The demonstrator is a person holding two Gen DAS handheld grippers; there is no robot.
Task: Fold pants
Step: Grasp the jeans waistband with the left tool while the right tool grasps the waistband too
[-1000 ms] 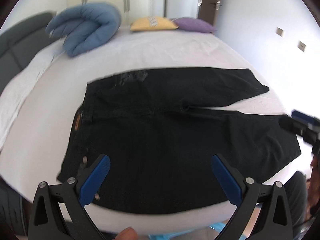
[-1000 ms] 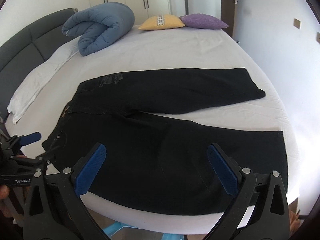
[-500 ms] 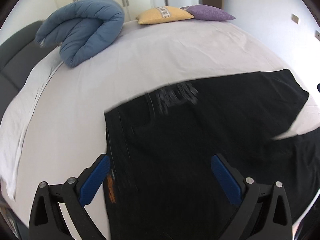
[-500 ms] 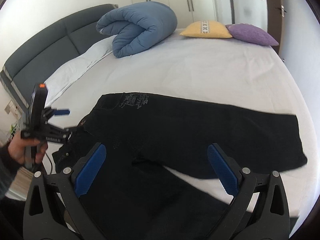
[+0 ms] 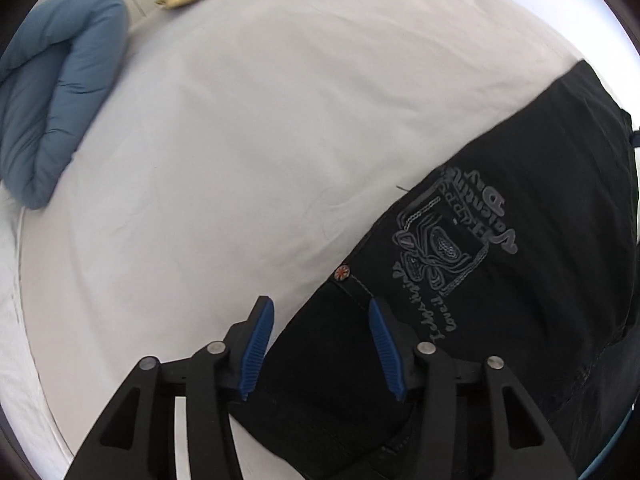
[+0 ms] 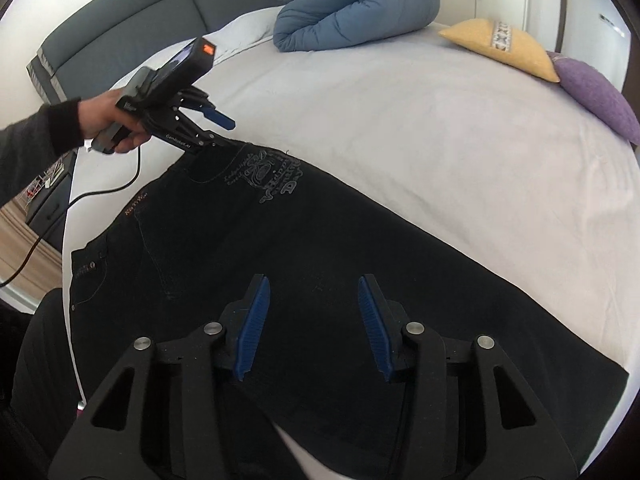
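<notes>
We see black pants (image 6: 304, 264) lying flat on a bed (image 6: 420, 128) covered by a pale sheet, the waistband toward the left of the right wrist view and a leg running toward the lower right. A grey printed design (image 5: 448, 240) marks the cloth near the waistband corner.

Our left gripper (image 5: 320, 344) points steeply down at that far corner of the waistband; its 2 blue pads (image 5: 256, 344) stand partly apart after just closing in, with the edge of the pants between them, and we cannot tell whether they touch the cloth. In the right wrist view the same gripper (image 6: 218, 132) is held by a hand (image 6: 100, 120) in a dark sleeve, its tip at the corner of the pants.

Our right gripper (image 6: 312, 324) hovers over the middle of the pants, its jaws partly spread after just closing in, pinching nothing.

Farther up the bed lie a rolled blue duvet (image 6: 352, 4), a yellow cushion (image 6: 500, 46) and a purple cushion (image 6: 596, 92)
</notes>
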